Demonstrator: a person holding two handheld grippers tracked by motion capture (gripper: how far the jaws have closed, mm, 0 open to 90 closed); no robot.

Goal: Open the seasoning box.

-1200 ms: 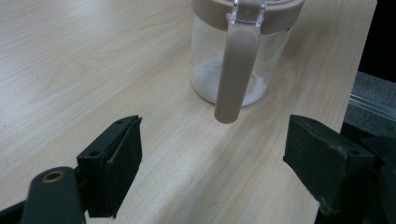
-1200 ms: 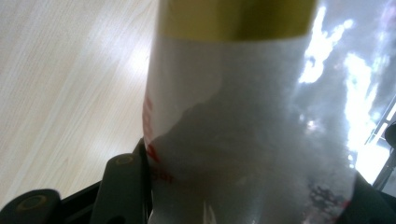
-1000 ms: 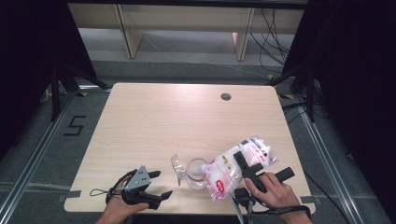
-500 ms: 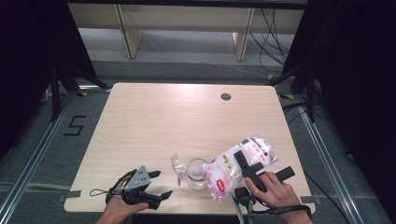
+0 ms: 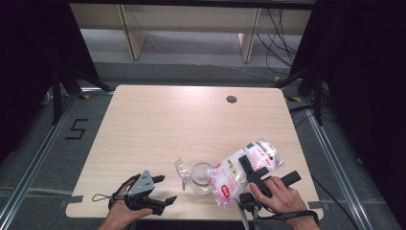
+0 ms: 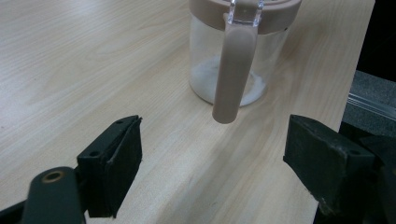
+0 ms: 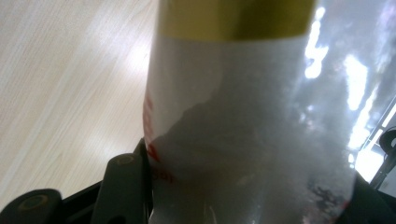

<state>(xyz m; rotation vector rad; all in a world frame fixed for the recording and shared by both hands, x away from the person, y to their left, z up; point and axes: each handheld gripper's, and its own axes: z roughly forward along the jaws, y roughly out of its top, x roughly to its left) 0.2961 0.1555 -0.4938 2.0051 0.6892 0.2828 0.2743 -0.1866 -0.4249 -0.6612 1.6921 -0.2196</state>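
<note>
Two tools: the right tool [image 5: 250,173] pinches a tilted bag [image 5: 242,172] over the jar [image 5: 202,177]; the left tool [image 5: 160,189] spread.

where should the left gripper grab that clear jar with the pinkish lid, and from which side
Grip the jar by its pinkish handle, coming in level from the near table edge, where the left gripper already faces it. The handle hangs down the jar's near side as a narrow upright strap, well within the open jaws. The round body looks wider and smoother, and the bag in the right gripper leans over its far side.
</note>
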